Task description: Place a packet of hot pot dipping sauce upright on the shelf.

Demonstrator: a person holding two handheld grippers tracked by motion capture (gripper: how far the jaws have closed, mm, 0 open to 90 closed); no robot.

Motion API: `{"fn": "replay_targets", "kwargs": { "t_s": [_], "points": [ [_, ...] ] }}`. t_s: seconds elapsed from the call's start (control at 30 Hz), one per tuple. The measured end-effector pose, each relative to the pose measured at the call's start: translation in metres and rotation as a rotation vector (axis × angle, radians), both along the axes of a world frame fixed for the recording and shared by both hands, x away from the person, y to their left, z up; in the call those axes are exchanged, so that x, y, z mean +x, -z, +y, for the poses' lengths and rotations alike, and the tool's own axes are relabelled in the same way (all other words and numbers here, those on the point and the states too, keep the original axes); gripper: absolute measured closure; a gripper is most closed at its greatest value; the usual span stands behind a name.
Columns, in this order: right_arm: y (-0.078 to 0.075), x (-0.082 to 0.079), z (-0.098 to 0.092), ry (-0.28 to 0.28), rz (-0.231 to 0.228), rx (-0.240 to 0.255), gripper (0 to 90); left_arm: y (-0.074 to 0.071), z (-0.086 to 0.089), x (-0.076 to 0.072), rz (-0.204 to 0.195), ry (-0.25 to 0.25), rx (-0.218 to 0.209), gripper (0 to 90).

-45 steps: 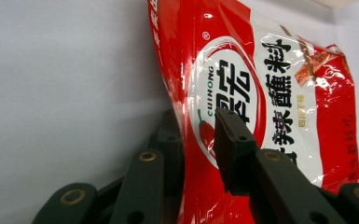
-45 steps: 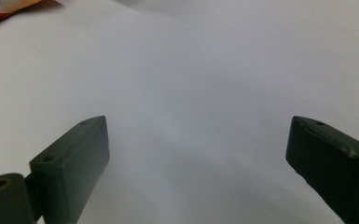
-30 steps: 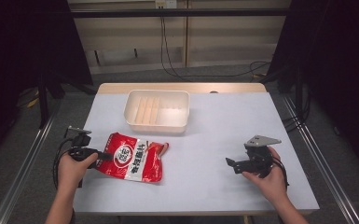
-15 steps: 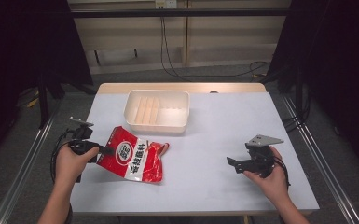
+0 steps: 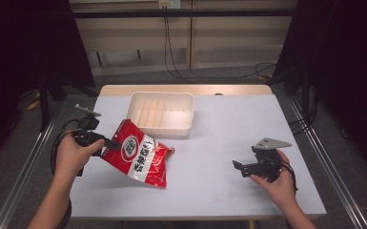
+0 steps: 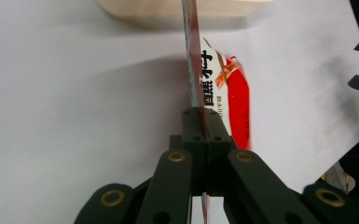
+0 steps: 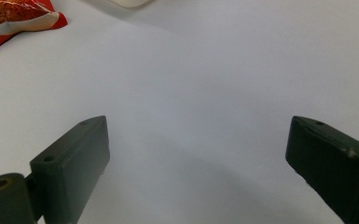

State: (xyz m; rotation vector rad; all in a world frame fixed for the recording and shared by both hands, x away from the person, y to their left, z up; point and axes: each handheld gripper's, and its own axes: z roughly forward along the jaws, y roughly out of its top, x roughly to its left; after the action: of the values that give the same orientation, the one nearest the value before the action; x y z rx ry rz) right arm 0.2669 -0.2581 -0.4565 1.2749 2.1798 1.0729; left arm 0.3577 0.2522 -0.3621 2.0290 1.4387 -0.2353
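A red and white snack bag (image 5: 138, 155) hangs tilted over the left part of the table, its lower end near the white tabletop (image 5: 209, 191). My left gripper (image 5: 112, 142) is shut on the bag's upper left edge. In the left gripper view the bag (image 6: 219, 100) stands edge-on, pinched between the black jaws of the left gripper (image 6: 202, 123). My right gripper (image 5: 238, 167) rests low over the table at the right, open, with nothing between its jaws. The right gripper view shows the right gripper (image 7: 196, 154) over bare tabletop, with a corner of the bag (image 7: 18, 18) at top left.
A cream plastic tub (image 5: 186, 125) with a ribbed floor stands at the back centre, just behind the bag. The same tub (image 6: 177, 7) sits at the top edge of the left gripper view. Metal rails run along both table sides.
My left hand has risen and lifted the bag's left edge off the table, so the bag now hangs tilted. The right hand has stayed in place.
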Motion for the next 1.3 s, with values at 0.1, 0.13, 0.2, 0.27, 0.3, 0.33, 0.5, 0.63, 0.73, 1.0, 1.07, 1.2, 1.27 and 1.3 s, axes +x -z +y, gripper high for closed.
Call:
{"fn": "replay_targets", "kwargs": {
  "t_s": [0.1, 0.13, 0.2, 0.27, 0.3, 0.33, 0.5, 0.63, 0.73, 1.0, 1.07, 1.2, 1.27, 1.3],
  "points": [
    [-0.001, 0.000, 0.000, 0.000, -0.003, -0.003, 5.8, -0.011, -0.008, 0.001, -0.007, 0.023, 0.033, 90.0],
    [-0.001, -0.001, 0.000, 0.001, -0.001, -0.003, 5.8, -0.013, -0.010, 0.002, -0.006, 0.032, 0.038, 90.0],
    [0.000, -0.001, 0.001, -0.007, 0.000, -0.006, 5.8, -0.016, -0.013, 0.004, -0.004, 0.042, 0.042, 90.0],
    [0.000, -0.001, 0.001, -0.008, 0.000, -0.008, 5.8, -0.018, -0.015, 0.004, -0.004, 0.043, 0.044, 90.0],
    [0.000, -0.001, 0.001, -0.009, -0.002, -0.010, 5.8, -0.020, -0.016, 0.005, -0.006, 0.052, 0.053, 90.0],
    [-0.001, -0.001, 0.001, -0.009, -0.002, -0.007, 5.8, -0.024, -0.019, 0.006, -0.004, 0.057, 0.055, 90.0],
    [-0.001, -0.001, 0.001, -0.002, -0.007, -0.002, 5.9, -0.034, -0.025, 0.008, -0.012, 0.080, 0.071, 90.0],
    [-0.001, -0.001, 0.002, 0.006, -0.004, -0.004, 5.9, -0.042, -0.032, 0.012, -0.005, 0.108, 0.076, 90.0],
    [-0.001, 0.000, 0.002, 0.001, -0.007, -0.005, 5.9, -0.046, -0.036, 0.014, -0.001, 0.120, 0.085, 90.0],
    [0.000, -0.001, 0.004, 0.003, 0.000, -0.013, 5.9, -0.063, -0.052, 0.021, 0.009, 0.163, 0.102, 90.0],
    [0.000, -0.002, 0.004, 0.002, 0.002, -0.017, 5.9, -0.067, -0.057, 0.022, 0.018, 0.167, 0.107, 90.0],
    [0.000, -0.003, 0.004, -0.002, 0.002, -0.015, 5.9, -0.077, -0.069, 0.023, 0.022, 0.171, 0.138, 90.0],
    [-0.001, -0.004, 0.004, 0.000, 0.001, -0.018, 5.9, -0.080, -0.071, 0.024, 0.018, 0.186, 0.159, 90.0],
    [0.000, -0.003, 0.003, -0.008, -0.001, -0.011, 5.9, -0.087, -0.076, 0.026, 0.019, 0.209, 0.174, 90.0]
  ]
}}
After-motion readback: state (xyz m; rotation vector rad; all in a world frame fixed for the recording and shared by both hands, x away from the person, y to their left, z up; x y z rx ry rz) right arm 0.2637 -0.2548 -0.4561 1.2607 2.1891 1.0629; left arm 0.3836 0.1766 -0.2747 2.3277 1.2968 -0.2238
